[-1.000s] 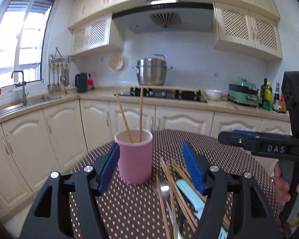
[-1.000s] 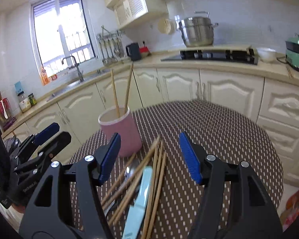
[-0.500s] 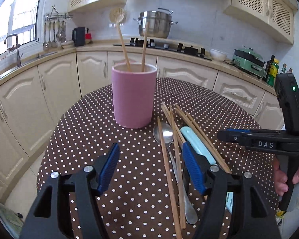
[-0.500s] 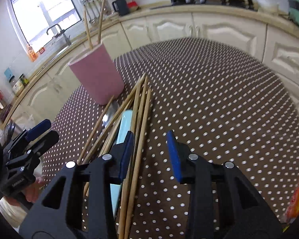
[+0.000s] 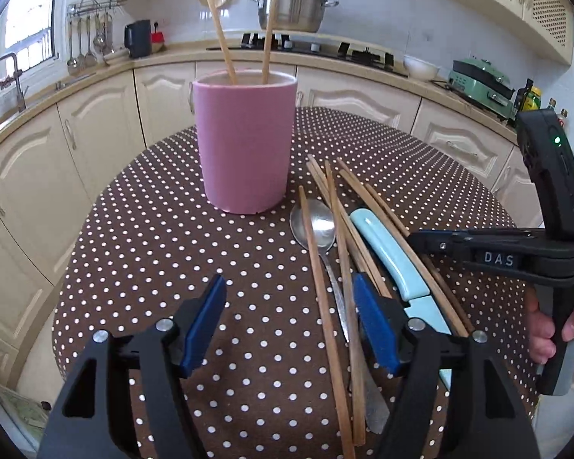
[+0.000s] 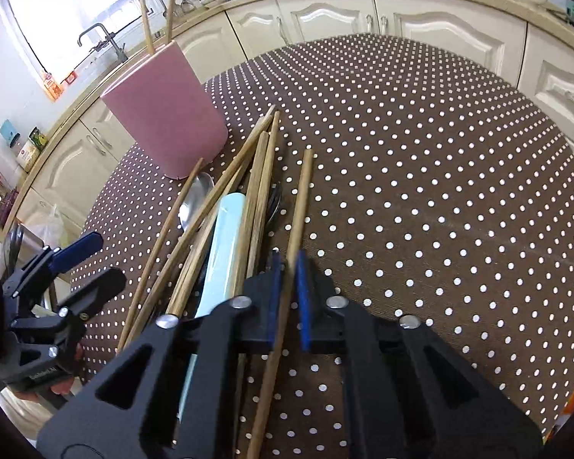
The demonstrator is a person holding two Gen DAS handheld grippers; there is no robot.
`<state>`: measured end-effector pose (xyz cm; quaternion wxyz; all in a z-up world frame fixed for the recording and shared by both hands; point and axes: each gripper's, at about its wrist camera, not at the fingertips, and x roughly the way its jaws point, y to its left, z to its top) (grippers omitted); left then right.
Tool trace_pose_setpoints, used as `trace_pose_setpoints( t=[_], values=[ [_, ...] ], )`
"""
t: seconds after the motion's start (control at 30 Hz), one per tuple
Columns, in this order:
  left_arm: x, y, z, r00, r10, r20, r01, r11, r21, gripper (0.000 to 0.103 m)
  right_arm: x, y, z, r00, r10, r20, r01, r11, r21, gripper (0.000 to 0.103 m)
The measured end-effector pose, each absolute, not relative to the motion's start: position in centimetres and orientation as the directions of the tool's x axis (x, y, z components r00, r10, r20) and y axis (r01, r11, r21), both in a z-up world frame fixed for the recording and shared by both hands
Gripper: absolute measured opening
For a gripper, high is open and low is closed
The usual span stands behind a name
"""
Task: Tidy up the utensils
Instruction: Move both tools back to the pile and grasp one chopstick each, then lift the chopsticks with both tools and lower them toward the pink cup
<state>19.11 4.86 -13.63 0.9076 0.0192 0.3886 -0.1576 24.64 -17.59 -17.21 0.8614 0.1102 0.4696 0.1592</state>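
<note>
- Right gripper (image 6: 287, 279): jaws clamped on a single chopstick (image 6: 300, 206), the one lying off to the right of the pile. Pads pinch it around mid-length; its far end points out over the table. Whether it has left the cloth yet, I can't tell from the wrist view.
- Left gripper (image 5: 287, 325): jaws apart and still widening slightly, nothing between them. Its right pad sits just beside the near chopsticks and the spoon handle; not gripping.
- Pile of loose chopsticks (image 6: 210, 206) lies on the dotted tablecloth (image 6: 421, 191), tangled with a metal spoon (image 5: 313, 225) and a light-blue handled utensil (image 5: 386, 252). All still to be sorted.
- Pink holder (image 5: 245, 141) stands upright just beyond the pile, two chopsticks (image 5: 245, 34) already in it. So: small part done, most left.
- Against a second ago: both grippers have dropped and tipped down toward the table; the holder and pile now fill more of each view. The right jaws went from wide open over the pile to closed on that one stick. The left's stayed open throughout.
- Holder and the rest of the pile look unmoved.
</note>
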Motion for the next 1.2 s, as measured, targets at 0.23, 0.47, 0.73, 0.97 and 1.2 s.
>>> trace_pose_setpoints(
  t=[0.23,0.47,0.73,0.97,1.2],
  values=[
    [21.8,2.8,-14.3,0.630,-0.148,-0.762,0.241,0.970,0.012,0.068,24.9,-18.7,-17.3,0.496,0.394,-0.774,-0.164,0.918,0.362,0.007],
    [23.8,0.0,-15.5,0.609,-0.031,-0.792,0.219,0.967,0.131,0.068,24.5,-17.2,-16.6,0.526,0.274,-0.805,-0.189,0.961,0.204,0.007],
    [24.6,-1.2,-15.2,0.585,-0.105,-0.804,0.281,0.956,0.079,0.007,25.6,-16.6,-17.0,0.533,0.193,-0.824,-0.187,0.976,0.108,0.008],
    [24.6,0.6,-15.1,0.576,-0.133,-0.806,0.258,0.966,0.026,0.005,27.2,-17.0,-17.0,0.516,0.204,-0.832,-0.174,0.976,0.131,0.006],
    [23.2,3.9,-13.8,0.621,-0.210,-0.755,0.249,0.966,-0.064,0.005,26.5,-18.5,-14.5,0.598,0.328,-0.731,-0.177,0.944,0.279,0.006]
  ],
)
